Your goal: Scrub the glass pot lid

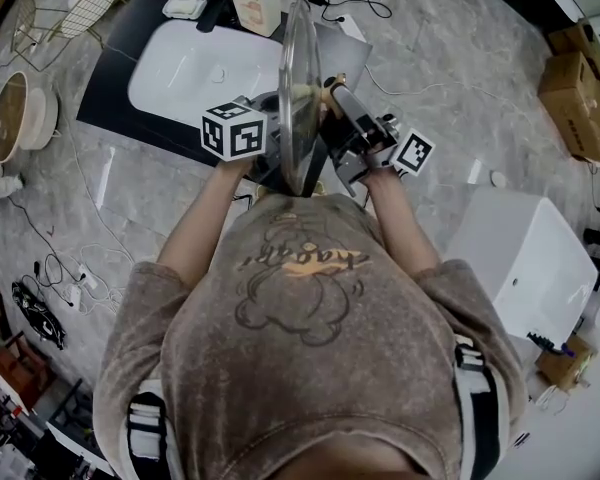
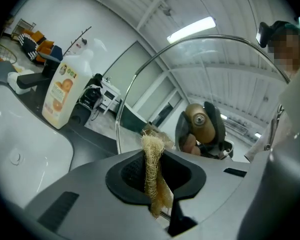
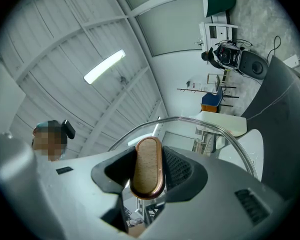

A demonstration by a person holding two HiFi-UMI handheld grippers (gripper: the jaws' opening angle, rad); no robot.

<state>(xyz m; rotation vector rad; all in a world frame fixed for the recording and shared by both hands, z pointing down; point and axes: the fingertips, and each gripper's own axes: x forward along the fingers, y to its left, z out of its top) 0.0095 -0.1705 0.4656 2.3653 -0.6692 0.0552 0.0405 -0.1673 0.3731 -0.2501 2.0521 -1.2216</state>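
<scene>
Lids: 1 glass pot lid [image 1: 298, 88], upright on edge between the 2 grippers.
Left gripper [image 2: 157, 184]: clamped on 1 loofah scrubber [image 2: 152, 159], beside the glass.
Right gripper [image 3: 149, 184]: clamped on 1 lid knob [image 3: 147, 164].
Bottles: 1 soap bottle [image 2: 61, 95].

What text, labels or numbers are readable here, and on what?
None legible.
Shirt: cursive print, upside down, unreadable.
Bottle: orange label, print too small.
Marker cubes: square patterns only, no letters.
Cardboard boxes: markings too blurred.

Scrubber [image 2: 151, 154] in L claw [image 2: 153, 181], left of upright lid [image 1: 298, 88]; R claw [image 3: 147, 175] right; basin [image 1: 195, 68] behind.
</scene>
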